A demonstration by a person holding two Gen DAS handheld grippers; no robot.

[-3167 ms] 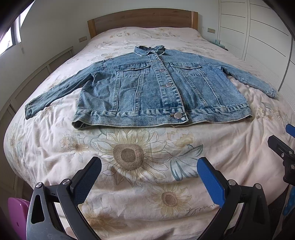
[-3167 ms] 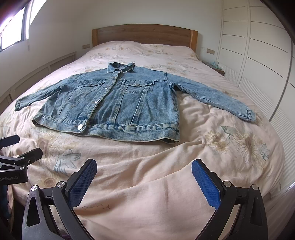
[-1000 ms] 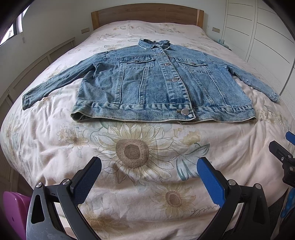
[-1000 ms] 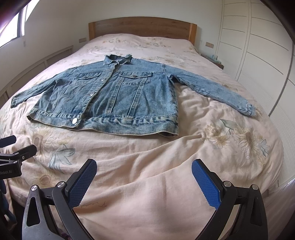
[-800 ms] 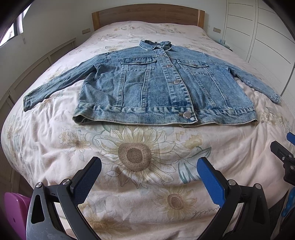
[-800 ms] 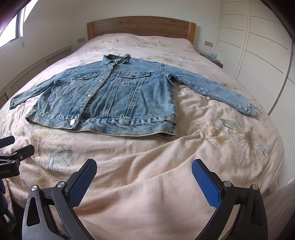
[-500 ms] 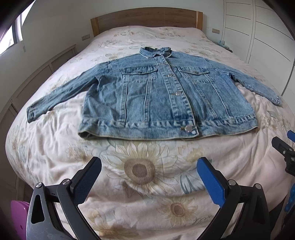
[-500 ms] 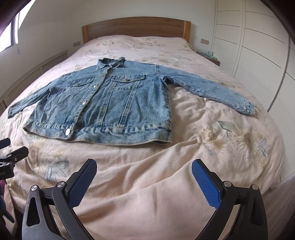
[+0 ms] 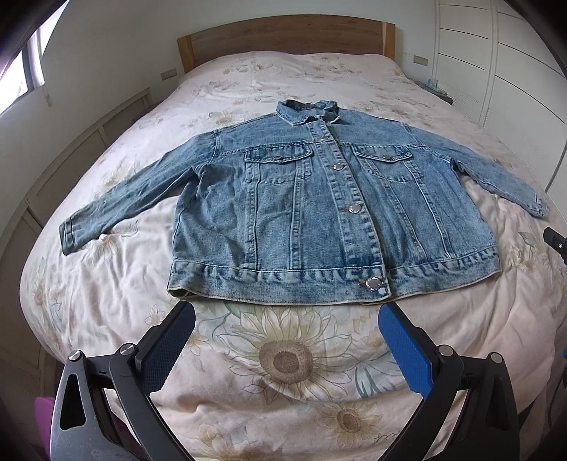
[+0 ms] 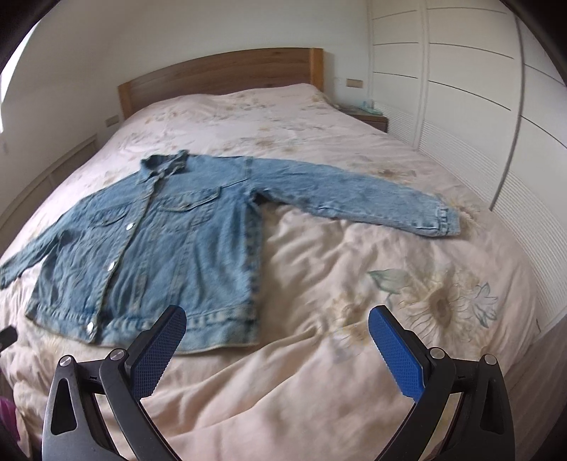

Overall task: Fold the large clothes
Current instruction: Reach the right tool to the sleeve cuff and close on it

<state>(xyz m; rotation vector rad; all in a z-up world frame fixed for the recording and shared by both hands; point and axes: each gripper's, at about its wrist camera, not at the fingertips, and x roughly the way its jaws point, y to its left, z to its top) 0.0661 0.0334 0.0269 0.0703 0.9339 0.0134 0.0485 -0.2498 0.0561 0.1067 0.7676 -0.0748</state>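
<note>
A blue denim jacket (image 9: pixel 329 209) lies flat and buttoned on the bed, collar toward the headboard, both sleeves spread outward. My left gripper (image 9: pixel 285 331) is open just short of the jacket's hem, above a printed sunflower. In the right wrist view the same jacket (image 10: pixel 170 244) sits to the left, its right sleeve (image 10: pixel 358 198) stretched across the quilt. My right gripper (image 10: pixel 276 335) is open over the quilt beside the hem's right corner, with its left finger in front of the hem. Neither gripper holds anything.
The bed carries a cream quilt with sunflower print (image 9: pixel 283 358) and a wooden headboard (image 9: pixel 283 32). White wardrobe doors (image 10: pixel 478 88) line the right side, with a bedside table (image 10: pixel 368 117) near them. A window (image 9: pixel 21 64) is at the left wall. Something purple (image 9: pixel 42 407) sits low at the left.
Both grippers have come closer to the jacket's hem. The right wrist view has swung rightward, so the right sleeve now lies ahead of it. The jacket itself has not moved.
</note>
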